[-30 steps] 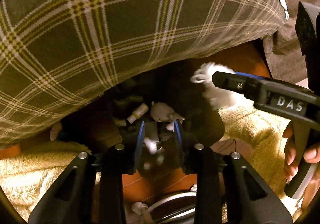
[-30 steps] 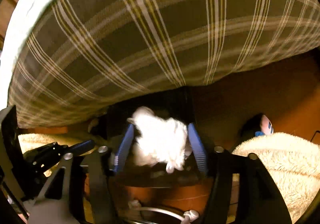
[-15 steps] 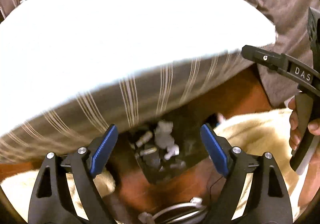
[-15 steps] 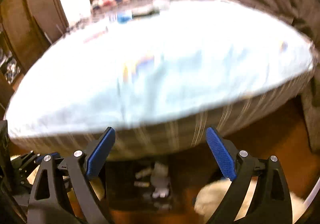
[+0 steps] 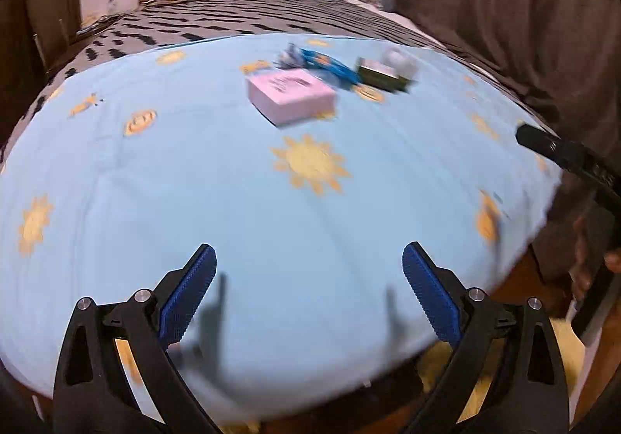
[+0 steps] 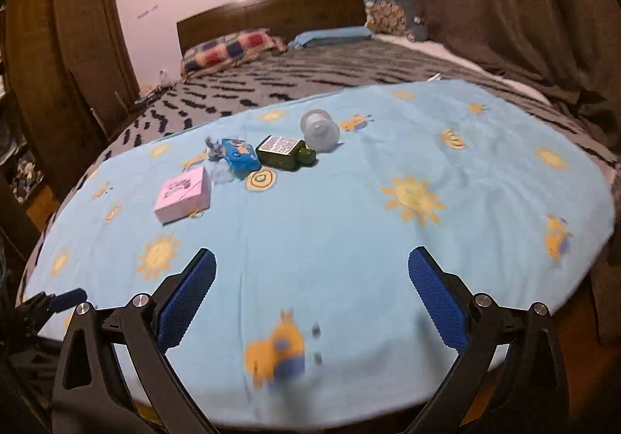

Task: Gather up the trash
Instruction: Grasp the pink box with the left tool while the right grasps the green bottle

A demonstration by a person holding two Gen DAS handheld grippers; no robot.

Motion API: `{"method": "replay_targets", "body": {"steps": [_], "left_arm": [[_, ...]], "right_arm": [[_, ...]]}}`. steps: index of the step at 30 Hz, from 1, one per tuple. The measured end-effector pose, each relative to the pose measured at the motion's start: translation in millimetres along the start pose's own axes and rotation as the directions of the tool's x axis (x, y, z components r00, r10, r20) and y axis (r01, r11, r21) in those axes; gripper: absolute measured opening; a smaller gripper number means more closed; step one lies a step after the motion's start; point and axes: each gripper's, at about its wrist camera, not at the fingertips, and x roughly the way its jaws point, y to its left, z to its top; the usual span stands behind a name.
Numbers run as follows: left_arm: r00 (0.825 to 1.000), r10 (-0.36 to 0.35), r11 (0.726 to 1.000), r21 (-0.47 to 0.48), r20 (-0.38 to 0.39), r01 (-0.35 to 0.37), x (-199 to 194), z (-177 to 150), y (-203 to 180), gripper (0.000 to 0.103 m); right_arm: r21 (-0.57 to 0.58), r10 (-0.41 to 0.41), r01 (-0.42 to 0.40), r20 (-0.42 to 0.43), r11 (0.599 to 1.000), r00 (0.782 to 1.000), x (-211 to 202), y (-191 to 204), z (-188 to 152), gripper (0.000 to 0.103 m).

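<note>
Trash (image 6: 277,152) beyond both empty claws

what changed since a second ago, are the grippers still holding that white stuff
No. Both the left gripper and right gripper let their white wads go over the dark bin on the floor, jaws opening wide, then rose to face the blue bedspread. Nothing is between either pair now. The bin is out of view.

Pink box (image 6: 182,194) lies flat ahead-left of the jaws; blue packet (image 6: 240,156), dark green bottle (image 6: 285,152) on its side, clear plastic cup (image 6: 320,130) tipped over, farther ahead.
</note>
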Motion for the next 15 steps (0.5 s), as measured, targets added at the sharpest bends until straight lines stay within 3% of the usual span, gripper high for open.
{"method": "replay_targets", "body": {"steps": [7,15], "left_arm": [[0.999,0.028,0.999,-0.035,-0.030,-0.029,47,48,14,0.092],[0.997,-0.018,0.996,-0.086,-0.075,0.012,92,83,16,0.092]], "right_arm": [[-0.008,0.003,-0.004,-0.081,1.000,0.997,72,7,27,0.099],[-0.007,0.035,-0.037,-0.191,0.999,0.981,138,8,51,0.090]]}}
